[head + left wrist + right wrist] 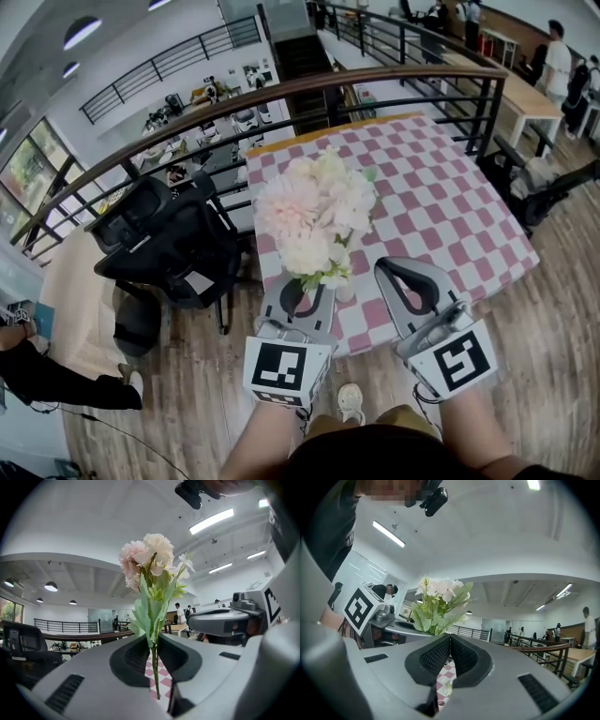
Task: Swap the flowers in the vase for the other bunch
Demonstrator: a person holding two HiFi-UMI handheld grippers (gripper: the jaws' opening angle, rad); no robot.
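Left gripper (152, 654): jaws nearly closed, pinching the thin green stems of the pink-white flower bunch (314, 211).
Right gripper (449, 654): jaws together, we see nothing in them.
Bunch place: upright, over the near edge of the checked table (459, 216).
Handling: we'd judge it light, top-heavy, petals soft and crushable; stems slim, could swivel.
Hold point: low on stems, under the leaves.
Vase: we can't spot one.

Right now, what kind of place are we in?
Probably a big open office, up on a balcony floor: a curved railing guards the edge, crowded desks sit below it, and a black office chair stands beside the checkered table.
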